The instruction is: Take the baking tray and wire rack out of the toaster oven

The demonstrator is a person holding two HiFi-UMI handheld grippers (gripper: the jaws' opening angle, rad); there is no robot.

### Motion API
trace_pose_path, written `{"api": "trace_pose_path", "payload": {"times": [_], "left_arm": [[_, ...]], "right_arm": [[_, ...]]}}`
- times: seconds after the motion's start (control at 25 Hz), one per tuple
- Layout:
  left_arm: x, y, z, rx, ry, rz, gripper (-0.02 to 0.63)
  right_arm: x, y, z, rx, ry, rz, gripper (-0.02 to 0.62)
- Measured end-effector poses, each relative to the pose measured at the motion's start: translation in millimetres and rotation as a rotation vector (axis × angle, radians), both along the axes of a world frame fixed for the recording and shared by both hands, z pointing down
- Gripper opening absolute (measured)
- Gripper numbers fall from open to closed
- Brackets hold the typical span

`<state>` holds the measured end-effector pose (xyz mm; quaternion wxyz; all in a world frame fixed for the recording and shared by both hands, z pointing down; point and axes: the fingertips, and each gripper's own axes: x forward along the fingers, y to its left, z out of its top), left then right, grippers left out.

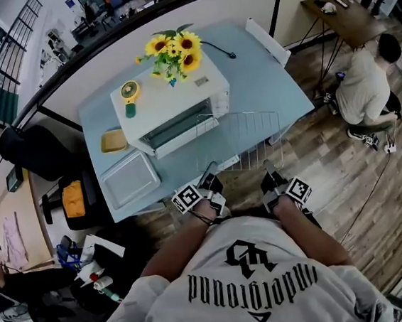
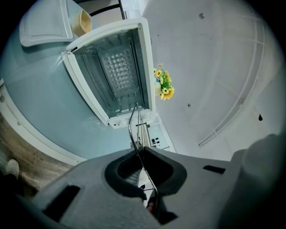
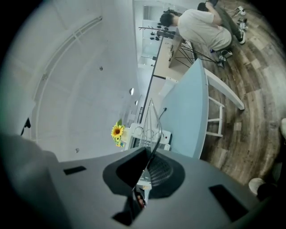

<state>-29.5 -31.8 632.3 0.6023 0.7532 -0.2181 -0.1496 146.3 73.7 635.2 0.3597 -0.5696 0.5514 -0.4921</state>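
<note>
Your left gripper and right gripper are both clamped on the rack's near rail. It hangs outside the oven, over the table edge. The wire is probably light, stiff and slippery, so take hold near the corners to stop it tilting.

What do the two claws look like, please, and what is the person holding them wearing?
The left claw and right claw are dark, each with a cube of black-and-white square markers at its rear. Up close the bodies are smooth grey moulding round black textured pads. The person wears a light short-sleeved T-shirt with black print.
</note>
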Motion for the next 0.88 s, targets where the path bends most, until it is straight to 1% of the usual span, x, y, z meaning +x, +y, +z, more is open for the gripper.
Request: {"api": "trace_pose_path", "payload": {"times": [0.08, 0.32, 0.44, 0.56, 0.68, 0.88], "left_arm": [[12.4, 5.7, -1.1, 0.003, -0.005, 0.001, 0.003], [58.0, 24.4, -5.6, 0.013, -0.019, -0.014, 0.003], [85.2, 34.1, -4.7, 0.009, -0.025, -0.027, 0.003], [112.7, 43.7, -1.8, 0.001, -0.030, -0.043, 0.003], [142.7, 51.5, -0.2, -0.001, -0.041, -0.051, 0.003], [196.8, 66.5, 2.9, 0.002, -0.015, -0.053, 0.003]], "right_arm": [[11.6, 4.8, -2.8, 0.024, -0.008, -0.002, 0.005], [59.7, 22.9, -3.1, 0.011, -0.006, -0.019, 0.005], [84.8, 24.5, -9.6, 0.072, -0.041, -0.039, 0.005], [117.6, 37.7, 1.1, -0.002, -0.020, -0.042, 0.005], [148.6, 42.6, 1.0, 0.004, -0.024, -0.052, 0.005], [200.3, 54.2, 0.0, 0.035, -0.024, -0.063, 0.005]]}}
